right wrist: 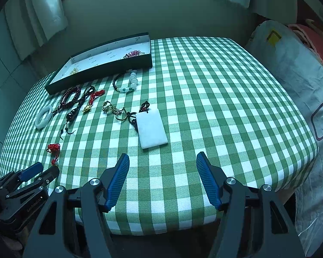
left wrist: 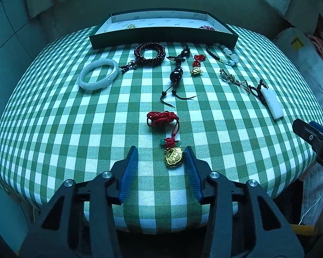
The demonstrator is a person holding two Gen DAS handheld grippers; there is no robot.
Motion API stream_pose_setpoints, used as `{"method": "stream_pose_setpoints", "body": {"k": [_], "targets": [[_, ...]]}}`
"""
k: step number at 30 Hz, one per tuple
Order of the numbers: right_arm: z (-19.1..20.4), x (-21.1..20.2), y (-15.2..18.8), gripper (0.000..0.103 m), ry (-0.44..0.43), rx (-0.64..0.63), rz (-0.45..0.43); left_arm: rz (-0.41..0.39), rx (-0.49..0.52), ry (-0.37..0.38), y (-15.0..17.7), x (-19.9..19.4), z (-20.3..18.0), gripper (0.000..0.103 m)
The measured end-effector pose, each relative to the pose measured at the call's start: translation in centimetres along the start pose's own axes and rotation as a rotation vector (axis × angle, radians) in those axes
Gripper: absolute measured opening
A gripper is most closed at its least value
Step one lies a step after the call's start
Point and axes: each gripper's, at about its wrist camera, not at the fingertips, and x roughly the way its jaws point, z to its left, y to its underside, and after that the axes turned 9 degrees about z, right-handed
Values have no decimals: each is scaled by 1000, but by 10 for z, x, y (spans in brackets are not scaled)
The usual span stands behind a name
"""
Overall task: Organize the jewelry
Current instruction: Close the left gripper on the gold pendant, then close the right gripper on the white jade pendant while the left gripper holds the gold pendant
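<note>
The tabletop (left wrist: 75, 129) is covered by green checked cloth; curtains (right wrist: 43, 10) are hung beyond. A gold charm (left wrist: 173, 157) is flanked, ungripped, by the left fingers (left wrist: 129, 161); the right fingers (right wrist: 120, 172) are parted, empty.

Home room, likely a bedroom. Curtains (right wrist: 43, 17) at 11 o'clock, gingham-clothed desk (right wrist: 204, 86). Bagged bedding (right wrist: 290, 75) piled at 3 o'clock.

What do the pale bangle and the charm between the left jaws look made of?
Pale bangle: probably jade or glass, going by its smooth, milky, glossy surface. Gold charm: shiny embossed gold-coloured metal or plated plastic, hanging from a knotted red cord of woven thread.
</note>
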Motion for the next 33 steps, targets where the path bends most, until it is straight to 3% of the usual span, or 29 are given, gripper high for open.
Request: {"method": "stream_pose_setpoints", "body": {"k": [3, 18, 33], "targets": [[0, 0, 0, 64, -1, 4, -2, -11, 6, 9, 0, -1, 2, 18], [5, 4, -10, 64, -8, -7, -1, -58, 15, -18, -17, -7, 9, 18], [8, 18, -23, 64, -6, -14, 13, -59, -27, 12, -29, -7, 34, 18]]}}
